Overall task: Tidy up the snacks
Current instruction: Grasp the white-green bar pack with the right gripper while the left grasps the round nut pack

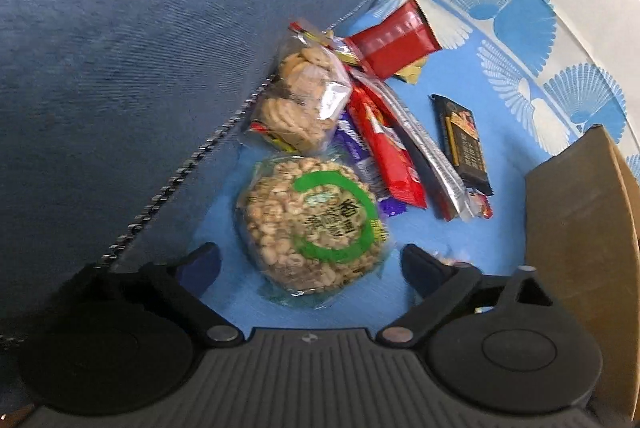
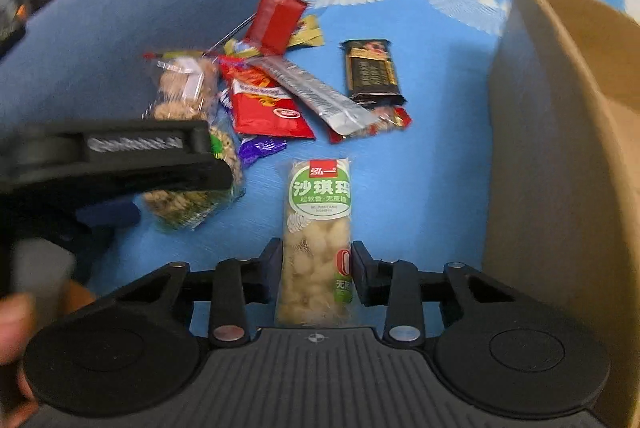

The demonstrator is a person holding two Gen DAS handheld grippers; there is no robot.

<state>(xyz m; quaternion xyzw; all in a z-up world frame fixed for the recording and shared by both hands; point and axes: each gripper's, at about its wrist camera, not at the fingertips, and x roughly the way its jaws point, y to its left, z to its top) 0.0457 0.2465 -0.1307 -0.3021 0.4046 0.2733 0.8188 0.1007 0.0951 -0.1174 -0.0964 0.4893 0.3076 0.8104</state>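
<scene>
Blue cloth with a white fan print carries a loose heap of snacks, with a dark blue cushion along one edge and a cardboard box at the opposite edge.

The right gripper has its jaws drawn in against both sides of a long green-labelled sachima bar, which runs lengthwise between them toward the heap. The left gripper is spread wide, holding nothing, its fingers on either side of a round puffed-grain cake near the cushion edge.

The step in hand looks like carrying the bar to the box. To do it well, I would keep the squeeze light, since the puffed filling probably crushes easily, lift straight off the cloth before swinging toward the box, and clear its tall wall before letting go. The left tongs should come lower around the cake before closing, so the slippery wrapper does not slide out.

Counted, as far as overlap allows:
- one clear bag of biscuits
- one round cake
- one sachima bar
- one dark chocolate bar, lying apart
- one silver-backed pouch
- one red bar and one red packet
- one purple wrapper, mostly buried
- yellow wrappers under the red packet, number unclear
- one box
</scene>
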